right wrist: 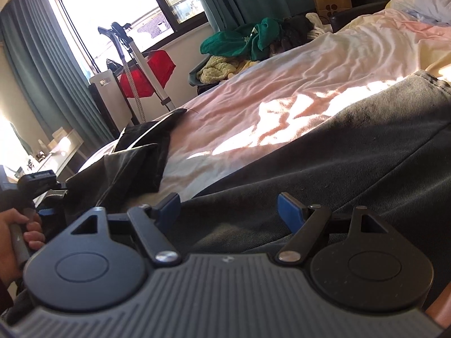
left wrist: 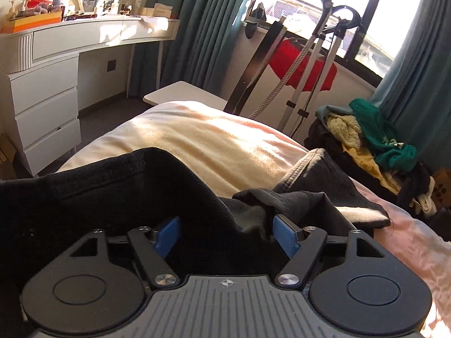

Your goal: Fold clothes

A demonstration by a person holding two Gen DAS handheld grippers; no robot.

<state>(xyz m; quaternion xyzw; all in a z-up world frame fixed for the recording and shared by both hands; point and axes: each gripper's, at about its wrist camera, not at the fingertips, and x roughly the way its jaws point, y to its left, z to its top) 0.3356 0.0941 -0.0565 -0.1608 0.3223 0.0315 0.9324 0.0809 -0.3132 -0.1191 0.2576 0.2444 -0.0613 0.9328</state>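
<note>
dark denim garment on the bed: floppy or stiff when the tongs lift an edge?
Probably floppy but heavyish: the dark twill-weave denim garment drapes over the pink bed sheet, yet its raised fold holds some shape. The coarse weave likely grips the blue pads well. Both tongs stand open around it.

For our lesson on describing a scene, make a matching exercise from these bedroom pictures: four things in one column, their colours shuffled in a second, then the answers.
Things:
1. curtains
2. trousers on the bed
3. paper bag
4. cloth on the stand by the window

Colours:
A. brown
B. red
C. teal
D. black

Pairs: 1-C, 2-D, 3-A, 4-B
</note>
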